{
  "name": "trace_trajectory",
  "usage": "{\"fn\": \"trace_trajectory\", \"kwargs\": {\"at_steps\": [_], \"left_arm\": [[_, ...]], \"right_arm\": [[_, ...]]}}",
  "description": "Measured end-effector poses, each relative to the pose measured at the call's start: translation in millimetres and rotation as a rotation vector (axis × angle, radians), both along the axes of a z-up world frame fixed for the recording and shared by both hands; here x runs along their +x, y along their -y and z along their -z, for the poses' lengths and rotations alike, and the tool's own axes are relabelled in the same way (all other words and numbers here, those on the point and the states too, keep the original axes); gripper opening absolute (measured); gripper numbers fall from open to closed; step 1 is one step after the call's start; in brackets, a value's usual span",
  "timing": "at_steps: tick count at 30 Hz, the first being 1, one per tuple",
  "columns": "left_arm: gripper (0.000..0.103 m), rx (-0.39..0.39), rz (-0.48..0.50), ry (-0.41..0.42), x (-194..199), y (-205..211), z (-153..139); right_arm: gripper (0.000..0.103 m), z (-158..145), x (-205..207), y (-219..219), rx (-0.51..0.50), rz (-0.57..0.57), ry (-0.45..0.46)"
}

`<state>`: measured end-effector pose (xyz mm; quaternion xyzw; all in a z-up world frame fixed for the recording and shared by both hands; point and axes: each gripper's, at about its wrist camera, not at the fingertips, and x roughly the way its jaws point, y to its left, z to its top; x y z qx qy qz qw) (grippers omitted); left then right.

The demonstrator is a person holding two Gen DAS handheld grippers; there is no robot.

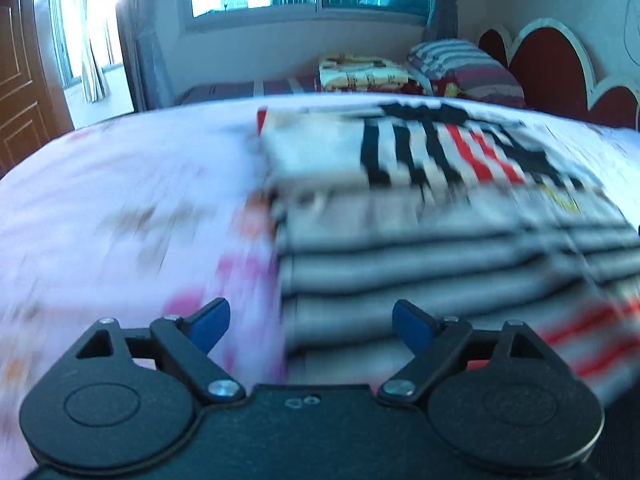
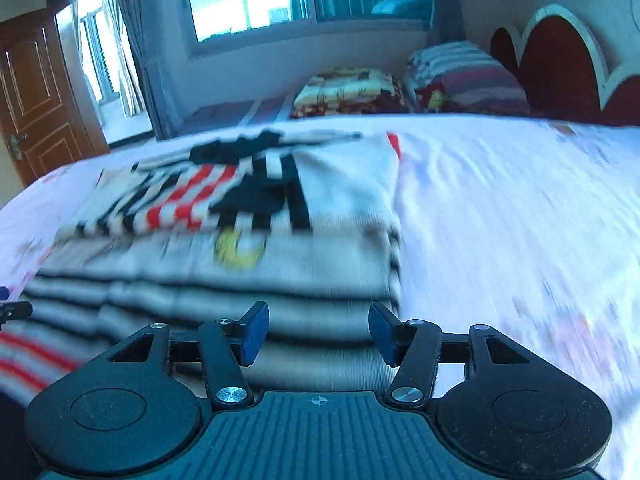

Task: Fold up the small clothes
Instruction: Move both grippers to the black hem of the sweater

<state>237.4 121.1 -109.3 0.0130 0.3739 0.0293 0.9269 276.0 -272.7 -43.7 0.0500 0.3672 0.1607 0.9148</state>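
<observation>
A small striped garment (image 1: pixel 420 184) in white, black and red lies part folded on the pink floral bed sheet (image 1: pixel 120 200), its upper part doubled back over the grey-striped lower part. It also shows in the right wrist view (image 2: pixel 240 216). My left gripper (image 1: pixel 310 326) is open and empty, low at the garment's near left edge. My right gripper (image 2: pixel 318 334) is open and empty, low at the garment's near right edge. The tip of the left gripper (image 2: pixel 12 308) shows at the far left of the right wrist view. Both views are motion blurred.
Folded patterned blankets (image 1: pixel 364 74) and a striped pillow (image 1: pixel 468 66) lie at the far end by the red headboard (image 1: pixel 560 64). A wooden door (image 2: pixel 36 108) stands at left. Bare sheet (image 2: pixel 500 208) lies to the garment's right.
</observation>
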Motion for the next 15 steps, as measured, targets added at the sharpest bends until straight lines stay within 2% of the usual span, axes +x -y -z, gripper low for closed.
{"fn": "trace_trajectory", "kwargs": {"at_steps": [5, 15], "left_arm": [[0.085, -0.014, -0.007, -0.029, -61, 2, 0], [0.083, -0.017, 0.011, 0.006, -122, 27, -21]], "right_arm": [[0.055, -6, -64, 20, 0.048, 0.044, -0.047], [0.055, -29, -152, 24, 0.081, 0.055, -0.043]]}}
